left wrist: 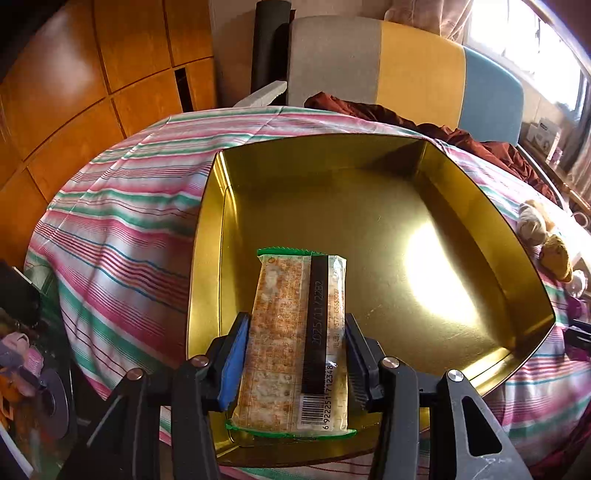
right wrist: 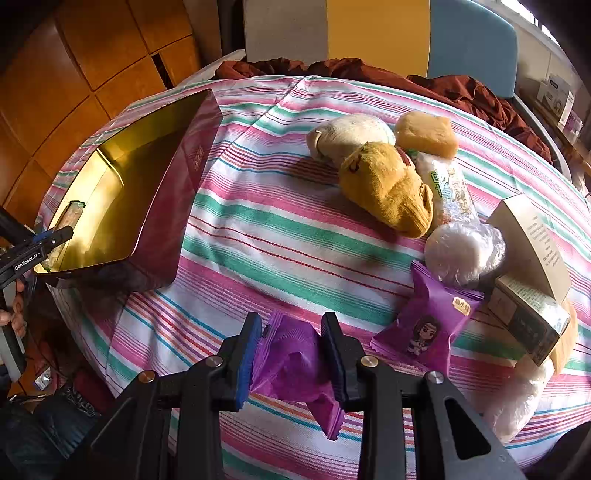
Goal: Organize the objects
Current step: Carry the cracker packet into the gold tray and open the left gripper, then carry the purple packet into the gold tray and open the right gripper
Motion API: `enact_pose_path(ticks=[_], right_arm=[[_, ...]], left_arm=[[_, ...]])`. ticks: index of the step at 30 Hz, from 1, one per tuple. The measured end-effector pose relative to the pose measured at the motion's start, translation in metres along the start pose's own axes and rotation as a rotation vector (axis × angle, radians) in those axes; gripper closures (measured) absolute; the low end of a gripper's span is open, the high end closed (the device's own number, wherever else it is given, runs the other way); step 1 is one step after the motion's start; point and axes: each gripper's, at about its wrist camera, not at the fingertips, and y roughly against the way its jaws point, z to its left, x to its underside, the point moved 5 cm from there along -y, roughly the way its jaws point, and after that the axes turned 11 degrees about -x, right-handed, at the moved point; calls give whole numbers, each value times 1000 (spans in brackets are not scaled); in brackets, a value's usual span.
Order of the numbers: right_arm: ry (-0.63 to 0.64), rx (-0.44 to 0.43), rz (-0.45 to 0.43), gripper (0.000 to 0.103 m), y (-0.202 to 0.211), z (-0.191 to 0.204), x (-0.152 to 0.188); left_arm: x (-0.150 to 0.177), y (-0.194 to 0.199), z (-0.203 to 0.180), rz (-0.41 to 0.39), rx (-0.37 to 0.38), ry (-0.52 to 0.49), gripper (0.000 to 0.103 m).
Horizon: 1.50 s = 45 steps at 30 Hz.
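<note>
My left gripper is shut on a long cracker packet with green ends and a barcode, held over the near left part of a gold-lined tin box. From the right wrist view the same box shows its dark red wall at the left, with the left gripper at its near corner. My right gripper is shut on a crumpled purple snack packet just above the striped cloth.
On the cloth to the right lie a white sock, a mustard sock, a yellow cake, a clear wrapped snack, a white wrapped bun, another purple packet and a cardboard carton. A chair and dark red fabric stand behind.
</note>
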Motion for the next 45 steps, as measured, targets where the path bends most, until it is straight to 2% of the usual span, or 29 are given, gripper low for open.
enact_pose_path(ticks=[8, 11, 16, 25, 34, 39, 45], right_arm=[[5, 11, 0, 70, 0, 2, 1], [3, 16, -1, 70, 0, 2, 1], [-1, 31, -2, 70, -1, 3, 0], [-5, 34, -31, 72, 3, 12, -7], [-25, 22, -78, 75, 13, 21, -18], [27, -24, -123, 75, 25, 51, -39], [173, -144, -149, 75, 25, 126, -76]], left_arm=[[7, -8, 2, 17, -13, 4, 52], [6, -4, 1, -4, -15, 3, 46], [2, 10, 3, -50, -6, 10, 43], [-7, 37, 23, -113, 19, 69, 31], [-3, 46, 46, -128, 23, 131, 30], [1, 45, 56, -117, 19, 156, 30], [0, 49, 70, -130, 13, 192, 29]])
